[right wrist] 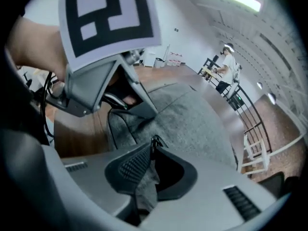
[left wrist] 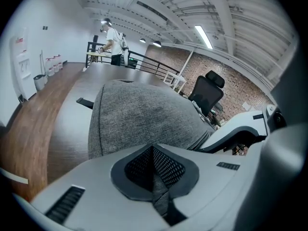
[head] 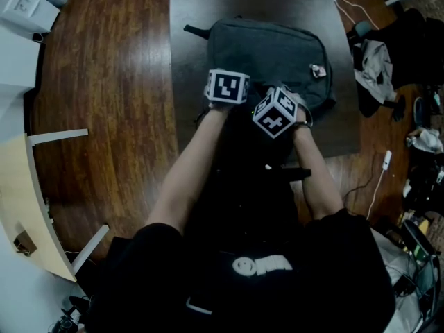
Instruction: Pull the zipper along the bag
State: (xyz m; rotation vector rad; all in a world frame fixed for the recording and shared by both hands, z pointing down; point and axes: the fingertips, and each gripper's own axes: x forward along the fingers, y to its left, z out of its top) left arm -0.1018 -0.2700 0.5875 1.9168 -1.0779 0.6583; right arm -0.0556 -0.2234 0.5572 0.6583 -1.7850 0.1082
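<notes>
In the head view the marker cubes (head: 227, 87) hide both tools' tips and the bag's near edge. The gray fabric bag (head: 270, 50) lies flat on the dark surface (head: 208, 5). At its near edge the left tool (left wrist: 153, 150) pinches gray fabric. Just right of it, the right tool (right wrist: 153, 146) clamps the small dark zipper pull (right wrist: 155, 140), half-hidden between its pads.
</notes>
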